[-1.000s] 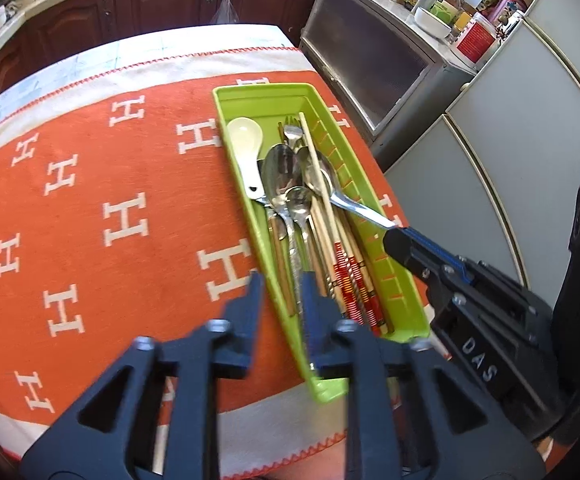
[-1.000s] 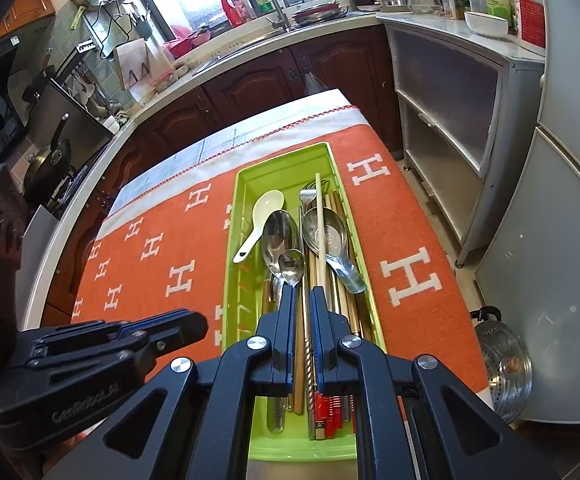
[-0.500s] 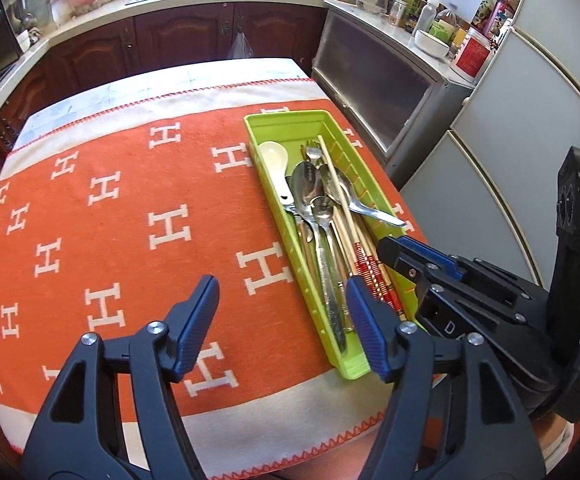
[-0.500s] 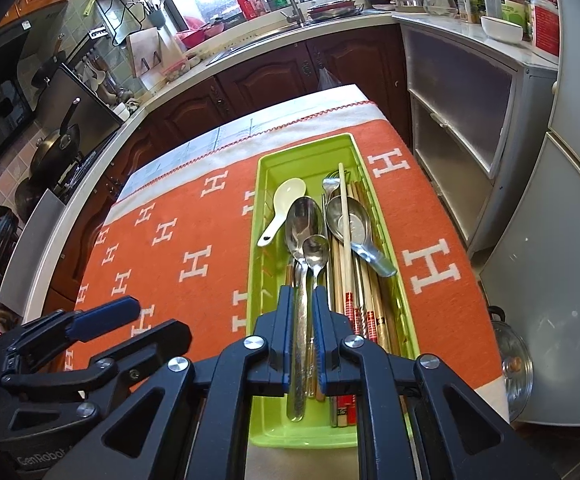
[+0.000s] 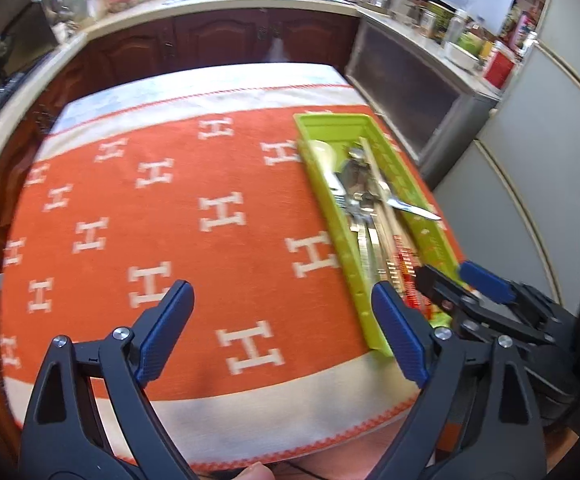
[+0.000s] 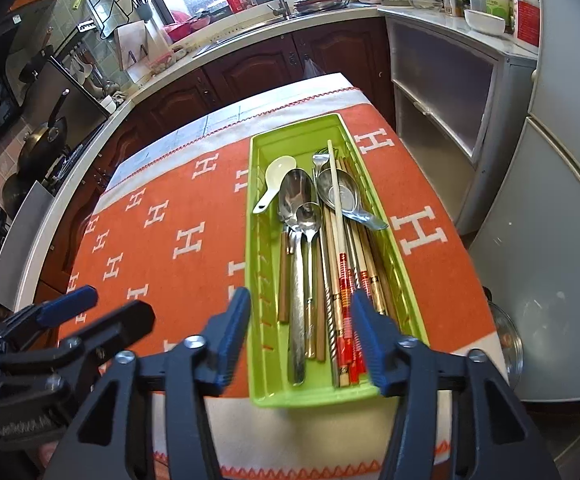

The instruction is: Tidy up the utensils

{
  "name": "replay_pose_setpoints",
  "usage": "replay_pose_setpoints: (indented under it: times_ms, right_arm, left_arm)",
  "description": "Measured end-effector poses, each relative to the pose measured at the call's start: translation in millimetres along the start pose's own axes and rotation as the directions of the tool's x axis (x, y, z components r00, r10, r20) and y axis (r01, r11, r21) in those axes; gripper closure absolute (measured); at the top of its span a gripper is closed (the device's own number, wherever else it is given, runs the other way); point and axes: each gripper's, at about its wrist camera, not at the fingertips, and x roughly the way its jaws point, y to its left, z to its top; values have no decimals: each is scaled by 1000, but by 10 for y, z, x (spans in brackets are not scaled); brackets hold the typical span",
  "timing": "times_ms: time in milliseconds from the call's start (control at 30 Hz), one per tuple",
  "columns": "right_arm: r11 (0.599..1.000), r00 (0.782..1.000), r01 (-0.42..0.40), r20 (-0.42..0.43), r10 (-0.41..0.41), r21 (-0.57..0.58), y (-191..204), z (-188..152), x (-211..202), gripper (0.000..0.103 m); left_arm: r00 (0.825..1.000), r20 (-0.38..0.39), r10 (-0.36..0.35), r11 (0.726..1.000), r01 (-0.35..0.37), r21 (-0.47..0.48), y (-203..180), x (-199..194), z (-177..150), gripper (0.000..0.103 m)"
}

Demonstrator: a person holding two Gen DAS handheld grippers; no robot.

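Observation:
A green tray (image 6: 258, 280) lies lengthwise on the orange cloth and holds metal spoons (image 6: 298, 196), a white ceramic spoon (image 6: 277, 174), a fork (image 6: 320, 159) and several chopsticks (image 6: 335, 216). My right gripper (image 6: 302, 300) hovers over the tray's near end. Its jaws are opening and the pads press on nothing; the utensil handles lie below. My left gripper (image 5: 281, 296) hangs over the bare cloth to the left of the tray (image 5: 344, 240), jaws opening wide with nothing between them. Each gripper shows in the other's view: the right gripper (image 5: 470, 280) and the left gripper (image 6: 101, 304).
The orange cloth with white H marks (image 6: 193, 216) covers the table, whose near edge is just below the grippers. A grey cabinet (image 6: 442, 80) and tall grey panels stand close on the right. A pot lid (image 6: 510, 340) lies on the floor. Dark wood counters run behind.
Both grippers have opened from nearly shut. The left one has drawn back and leftward from the tray's near wall. The right one has pulled back from the utensil handles.

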Motion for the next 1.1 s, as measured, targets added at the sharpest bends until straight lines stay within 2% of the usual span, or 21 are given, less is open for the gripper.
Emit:
replay_pose_setpoints:
  times_ms: [33, 267, 500, 733, 900, 1100]
  right_arm:
    - [1000, 1000, 2, 3, -2, 3, 34, -22, -46, 35]
    - [999, 1000, -8, 28, 9, -38, 329, -29, -353, 27]
    - [992, 993, -63, 96, 74, -113, 832, 43, -763, 17]
    - [980, 978, -69, 180, 104, -189, 1328, 67, -1099, 14]
    - [974, 975, -75, 192, 117, -213, 1524, 55, -1177, 13]
    - [976, 976, -78, 185, 117, -205, 1572, 112, -1136, 13]
  left_arm:
    - [1000, 3, 26, 1000, -26, -5, 46, -39, -7, 14]
    - [990, 73, 122, 992, -120, -37, 394, -405, -57, 14]
    - [962, 171, 211, 974, -192, -118, 724, -930, -109, 14]
    - [958, 189, 218, 965, -182, -190, 959, -1180, -151, 14]
    - [955, 193, 225, 962, -188, -196, 1012, -1188, -157, 14]
    - [955, 188, 231, 962, -195, -188, 1034, -1129, -145, 14]
